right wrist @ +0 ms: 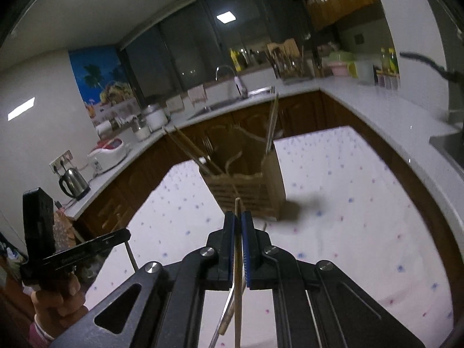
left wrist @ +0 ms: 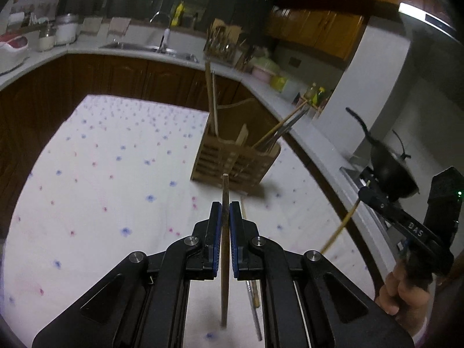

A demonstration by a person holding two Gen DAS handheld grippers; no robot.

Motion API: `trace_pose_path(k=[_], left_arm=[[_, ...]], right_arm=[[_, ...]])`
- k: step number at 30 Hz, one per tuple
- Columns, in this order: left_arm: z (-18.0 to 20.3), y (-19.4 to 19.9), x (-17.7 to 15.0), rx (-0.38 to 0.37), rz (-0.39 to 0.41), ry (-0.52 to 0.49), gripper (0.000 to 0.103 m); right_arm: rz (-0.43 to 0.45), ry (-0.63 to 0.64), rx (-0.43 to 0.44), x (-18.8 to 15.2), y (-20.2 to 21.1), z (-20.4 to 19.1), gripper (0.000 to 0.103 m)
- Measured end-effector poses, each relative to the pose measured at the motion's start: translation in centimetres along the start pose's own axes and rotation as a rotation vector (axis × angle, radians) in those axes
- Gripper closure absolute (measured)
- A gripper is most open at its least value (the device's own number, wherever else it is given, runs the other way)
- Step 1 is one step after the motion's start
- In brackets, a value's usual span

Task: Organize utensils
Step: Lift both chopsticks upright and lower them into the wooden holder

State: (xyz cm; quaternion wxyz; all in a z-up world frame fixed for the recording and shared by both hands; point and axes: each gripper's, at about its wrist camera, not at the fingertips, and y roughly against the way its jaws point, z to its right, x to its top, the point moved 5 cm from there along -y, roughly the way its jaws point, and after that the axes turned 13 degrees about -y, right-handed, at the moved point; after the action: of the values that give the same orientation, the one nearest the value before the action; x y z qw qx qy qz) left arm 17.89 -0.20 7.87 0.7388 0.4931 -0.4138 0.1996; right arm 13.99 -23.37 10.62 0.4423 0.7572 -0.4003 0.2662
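Chopsticks [left wrist: 224, 232] clamped in both tongs; wooden holder [left wrist: 235, 159] stands just ahead.

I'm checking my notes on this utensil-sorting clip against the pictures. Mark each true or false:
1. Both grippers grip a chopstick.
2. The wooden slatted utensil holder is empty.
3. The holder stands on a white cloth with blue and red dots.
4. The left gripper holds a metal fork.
1. True: the left gripper is shut on a dark brown wooden chopstick, the right gripper on a pale bamboo chopstick.
2. False: the wooden slatted utensil holder already contains chopsticks.
3. True: it stands on the dotted white cloth.
4. False: it holds the dark chopstick.
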Motion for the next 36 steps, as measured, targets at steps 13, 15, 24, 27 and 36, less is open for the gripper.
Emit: trace_pose_path(k=[13, 15, 24, 27, 36], left_arm=[[-0.1, 0.8, 1.9, 0.01, 0.043, -0.001, 0.098], [-0.2, 0.8, 2.2, 0.014, 0.05, -0.001, 0.098], [-0.4, 0.3, 4.4, 0.035, 0.098, 0.0, 0.098], [-0.2, 0.3, 5.6, 0.04, 0.122, -0.012, 0.098], [0.3, 0.6, 10.0, 0.071, 0.216, -0.048, 0.098]], right_arm=[[0.031, 0.003, 0.019, 1.4, 0.4, -0.4, 0.098], [0.037, 0.001, 0.019, 1.7, 0.4, -0.4, 0.098], [0.068, -0.002, 0.026, 3.4, -0.1, -0.3, 0.098], [0.085, -0.002, 0.028, 4.2, -0.1, -0.3, 0.098], [0.157, 0.031, 0.032, 7.7, -0.1, -1.4, 0.098]])
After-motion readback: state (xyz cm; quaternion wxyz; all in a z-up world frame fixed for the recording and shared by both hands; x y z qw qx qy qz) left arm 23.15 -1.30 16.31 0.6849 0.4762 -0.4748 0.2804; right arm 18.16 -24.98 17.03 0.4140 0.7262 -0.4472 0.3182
